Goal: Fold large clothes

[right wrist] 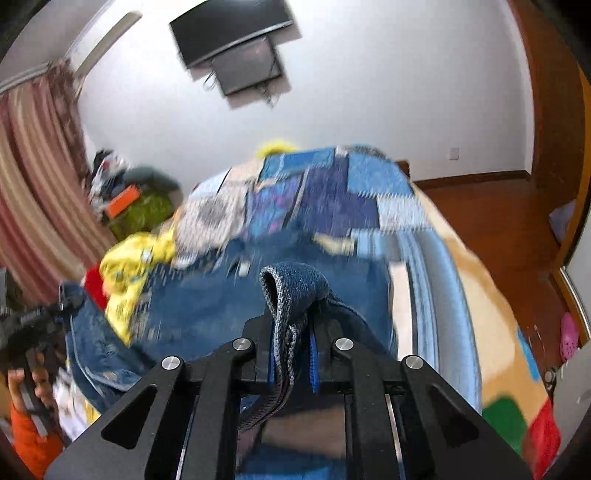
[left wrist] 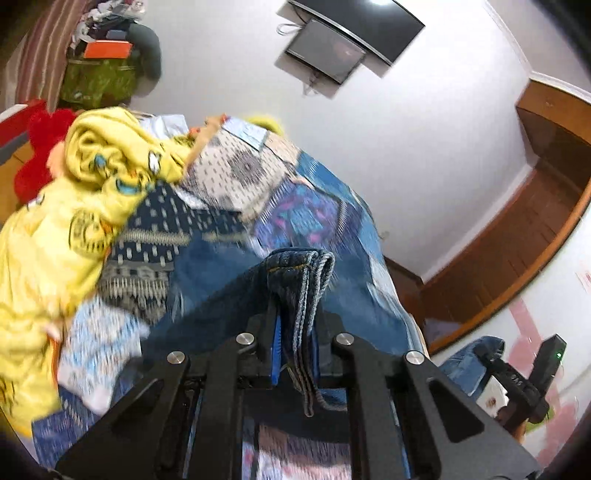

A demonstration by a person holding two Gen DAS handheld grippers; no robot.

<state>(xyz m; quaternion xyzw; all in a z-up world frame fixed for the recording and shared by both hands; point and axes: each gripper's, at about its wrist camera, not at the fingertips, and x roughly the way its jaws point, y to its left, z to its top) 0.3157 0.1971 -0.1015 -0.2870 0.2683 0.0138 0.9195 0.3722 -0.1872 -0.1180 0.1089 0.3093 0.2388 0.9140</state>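
Above the patchwork bed [left wrist: 229, 236], jeans [left wrist: 299, 273] pinched in both grippers.

Jeans [left wrist: 301, 280]: coarse blue denim, twill weave showing at the folded hem, orange stitching. Left gripper [left wrist: 295, 332]: matt black plastic or metal links, shiny metal pivot pins, ribbed blue pads. Right gripper [right wrist: 295, 332]: same finish. Quilt [right wrist: 332, 195], centre: printed patchwork cloth, matt. Yellow garment [left wrist: 92, 177], left: soft fleecy cloth. Curtain [right wrist: 33, 177], left: striped woven cloth. Floor [right wrist: 491, 221], right: glossy brown wood. Screen [left wrist: 354, 29], top: glossy black.
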